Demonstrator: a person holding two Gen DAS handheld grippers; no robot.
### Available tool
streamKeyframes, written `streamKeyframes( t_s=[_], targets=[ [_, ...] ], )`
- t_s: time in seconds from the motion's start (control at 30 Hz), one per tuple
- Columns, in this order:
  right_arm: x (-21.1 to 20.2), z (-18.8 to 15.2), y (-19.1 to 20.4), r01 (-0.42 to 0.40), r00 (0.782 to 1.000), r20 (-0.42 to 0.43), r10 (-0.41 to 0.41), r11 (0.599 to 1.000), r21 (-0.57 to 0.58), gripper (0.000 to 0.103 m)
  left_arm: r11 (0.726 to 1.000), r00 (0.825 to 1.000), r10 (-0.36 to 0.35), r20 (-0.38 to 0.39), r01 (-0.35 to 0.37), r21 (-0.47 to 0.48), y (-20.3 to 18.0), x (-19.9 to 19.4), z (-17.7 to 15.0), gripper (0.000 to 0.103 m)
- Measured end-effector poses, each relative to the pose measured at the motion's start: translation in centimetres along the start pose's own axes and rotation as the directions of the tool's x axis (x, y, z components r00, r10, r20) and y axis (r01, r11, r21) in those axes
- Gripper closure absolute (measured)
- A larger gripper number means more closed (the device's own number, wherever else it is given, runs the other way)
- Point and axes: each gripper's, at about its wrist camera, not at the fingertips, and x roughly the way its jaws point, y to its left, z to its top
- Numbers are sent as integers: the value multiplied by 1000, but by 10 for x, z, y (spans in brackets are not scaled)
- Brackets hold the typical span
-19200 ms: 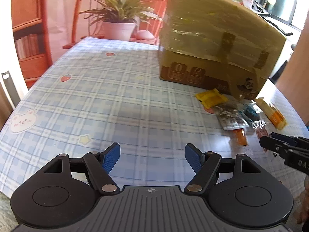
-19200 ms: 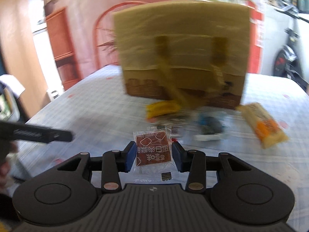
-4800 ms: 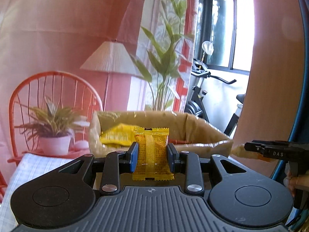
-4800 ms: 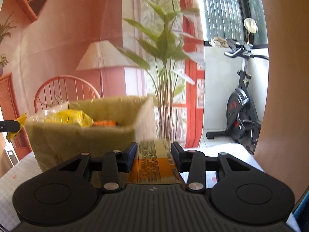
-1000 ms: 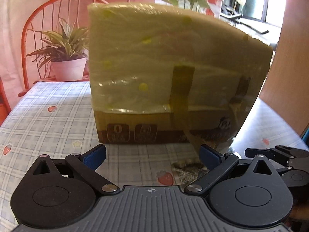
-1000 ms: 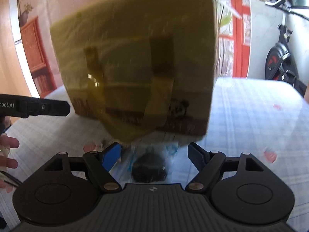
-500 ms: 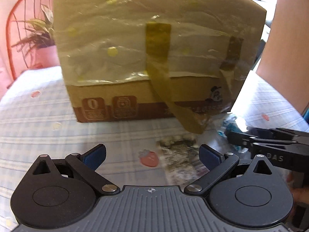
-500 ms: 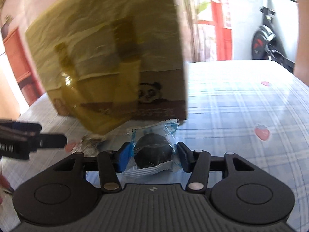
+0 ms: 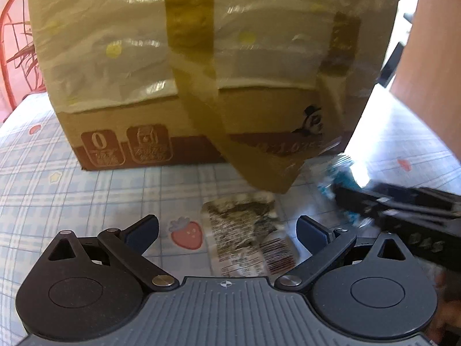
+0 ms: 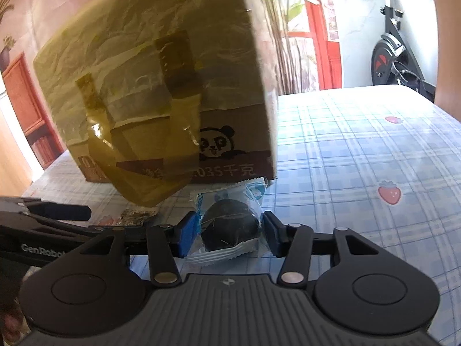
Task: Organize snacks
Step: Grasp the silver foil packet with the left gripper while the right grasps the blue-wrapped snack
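Right wrist view, frame centre: the right tongs (image 10: 230,235) are closing onto a clear-wrapped dark snack (image 10: 230,227), while the left tongs (image 9: 227,227) gape apart over a flat packet (image 9: 247,236).

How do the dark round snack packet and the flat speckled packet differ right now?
The dark round snack packet bulges, clear with blue ends; the flat speckled packet lies thin, barcode showing. The right gripper is closing on the round one; the flat one lies untouched between the open left gripper fingers. Both sit before the cardboard box.

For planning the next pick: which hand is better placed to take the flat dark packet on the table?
Left. Its tongs stand open around the dark packet; the right tongs are closing on the blue-wrapped snack.
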Motion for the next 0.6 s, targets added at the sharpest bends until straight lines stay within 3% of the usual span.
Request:
streamKeyframes(
  t_s=[0.13,0.6],
  targets=[
    [-3,0,-4,-9,1000,7,8,1000,21,51,999,1000,26,12,-26,44,-5,2,-6,1],
    [-3,1,-5,-24,1000,6,24,999,32,51,998,1000,-1,30,-1,62,3,0,-13,1]
  ],
)
